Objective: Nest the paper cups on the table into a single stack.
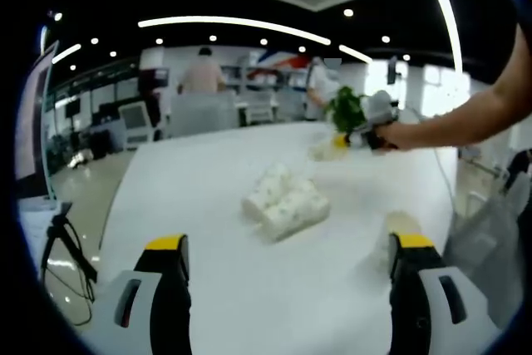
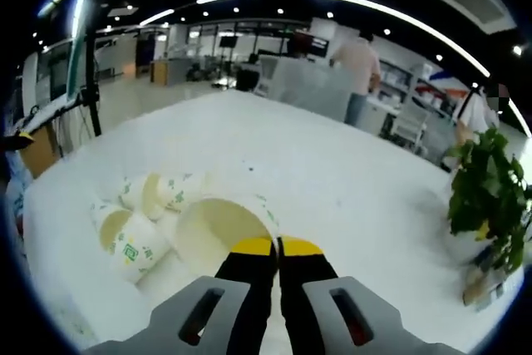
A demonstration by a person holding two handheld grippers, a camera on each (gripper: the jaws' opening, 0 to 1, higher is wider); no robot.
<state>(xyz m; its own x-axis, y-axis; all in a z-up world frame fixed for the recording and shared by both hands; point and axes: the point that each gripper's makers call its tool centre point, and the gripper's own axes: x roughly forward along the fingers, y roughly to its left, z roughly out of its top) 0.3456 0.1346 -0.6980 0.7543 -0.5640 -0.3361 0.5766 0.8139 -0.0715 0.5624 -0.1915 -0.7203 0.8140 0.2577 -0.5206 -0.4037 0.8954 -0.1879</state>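
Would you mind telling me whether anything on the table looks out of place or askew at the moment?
Yes: the paper cups lie tipped on their sides in a loose cluster on the white table, mouths facing different ways, not stacked. The right gripper is shut on the rim of one cup. The left gripper is open. Nothing looks spilled or damaged.

At the bottom centre the right gripper (image 2: 278, 246) has its yellow-tipped jaws pinched together on the rim of a paper cup (image 2: 218, 234) whose mouth faces us. To its left, three more cups (image 2: 141, 218) lie on their sides on the white table (image 2: 332, 172). A green plant (image 2: 490, 197) stands at the right edge.
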